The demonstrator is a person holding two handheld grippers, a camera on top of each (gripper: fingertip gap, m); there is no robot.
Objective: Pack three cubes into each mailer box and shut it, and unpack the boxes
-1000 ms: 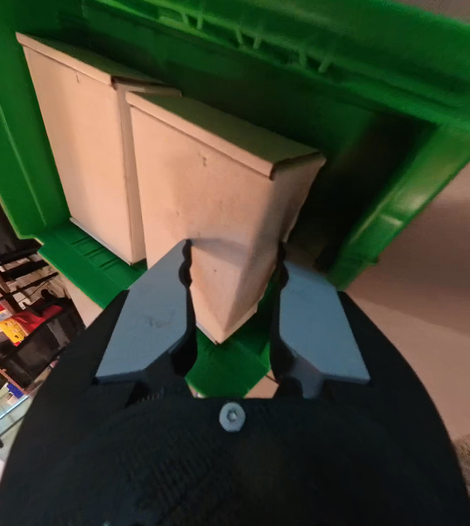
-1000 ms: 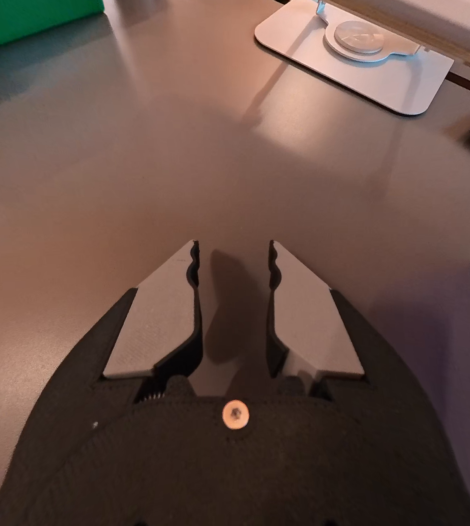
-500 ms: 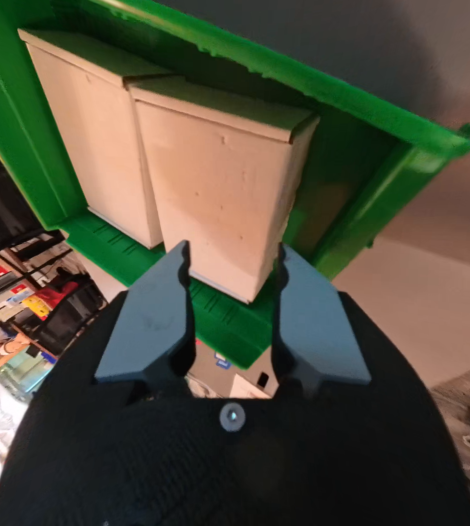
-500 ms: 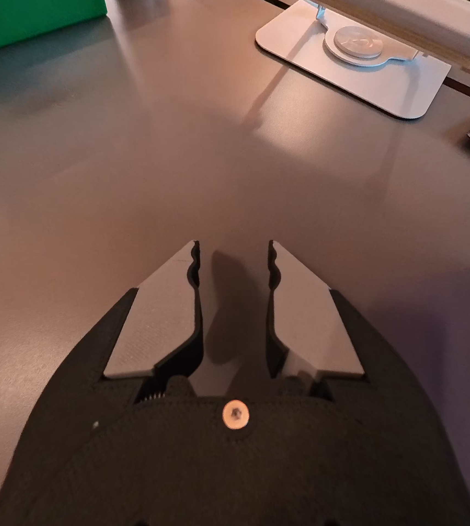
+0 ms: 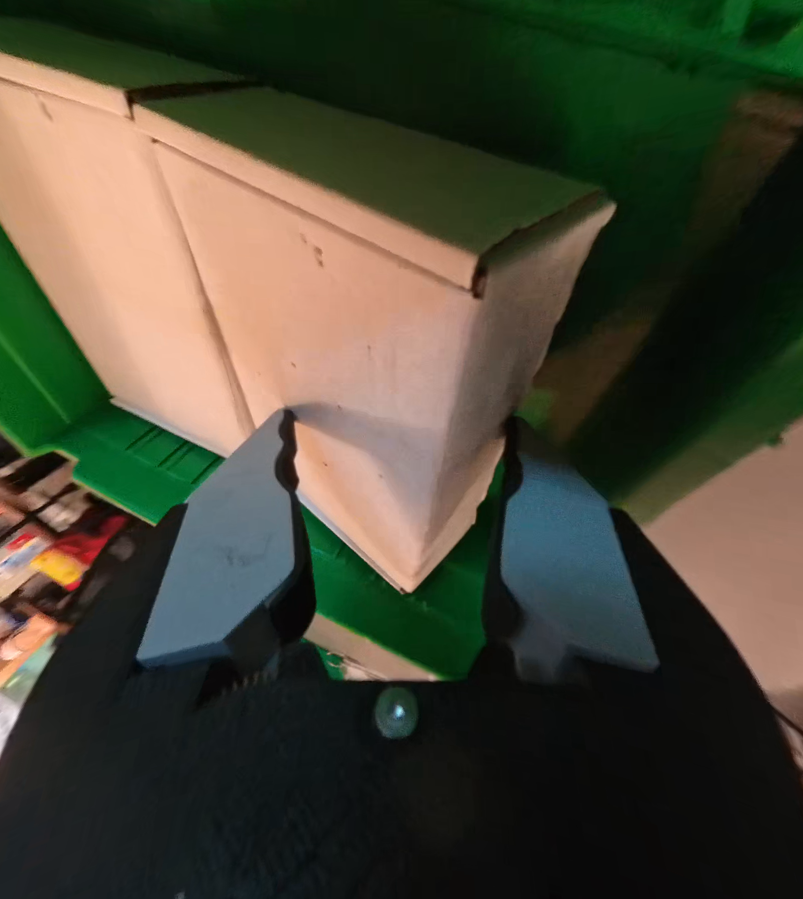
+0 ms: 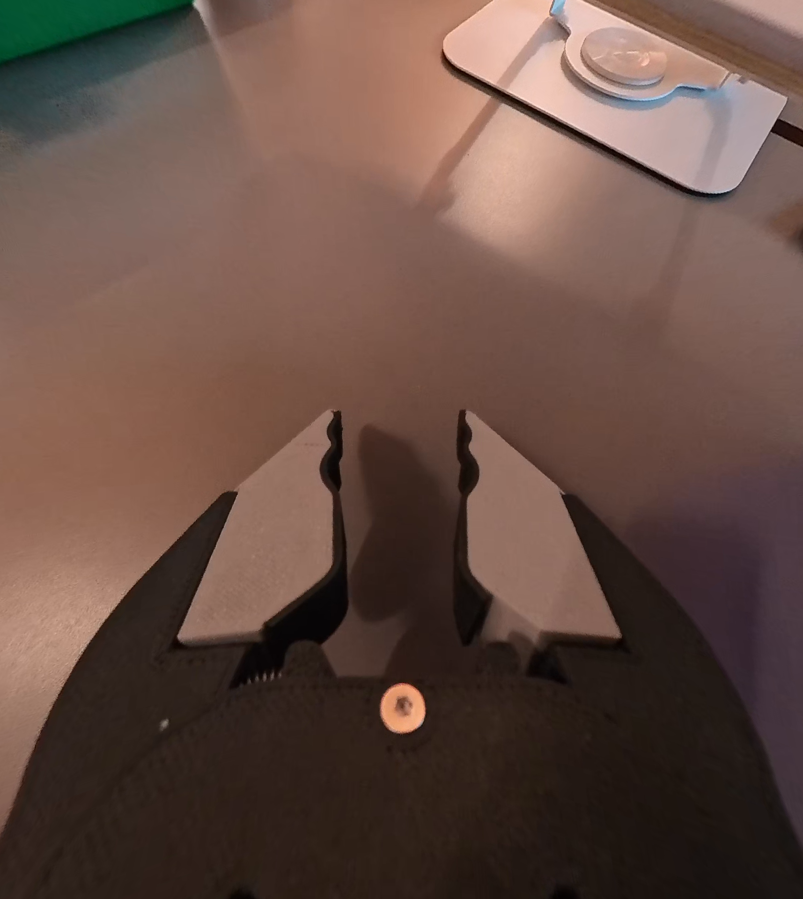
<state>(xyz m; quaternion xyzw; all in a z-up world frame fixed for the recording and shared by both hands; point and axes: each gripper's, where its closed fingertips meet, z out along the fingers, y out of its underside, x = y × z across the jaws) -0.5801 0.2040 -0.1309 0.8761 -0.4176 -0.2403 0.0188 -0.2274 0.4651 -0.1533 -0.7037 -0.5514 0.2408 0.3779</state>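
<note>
Left gripper (image 5: 397, 433) is clasping the nearer mailer box (image 5: 370, 340) in the blurred green crate (image 5: 24, 350); right gripper (image 6: 399, 423), fingers apart, is hovering over bare table (image 6: 292, 272).

- Left tongs (image 5: 397, 428): jaws spread wide, grey fingers (image 5: 239, 549) either side of a pale corner; whether they press it cannot be told.
- Right tongs (image 6: 399, 413): jaws parted, nothing between them, angled down and forward.

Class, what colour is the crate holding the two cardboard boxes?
Bright green crate; the left wrist view shows it best.
</note>
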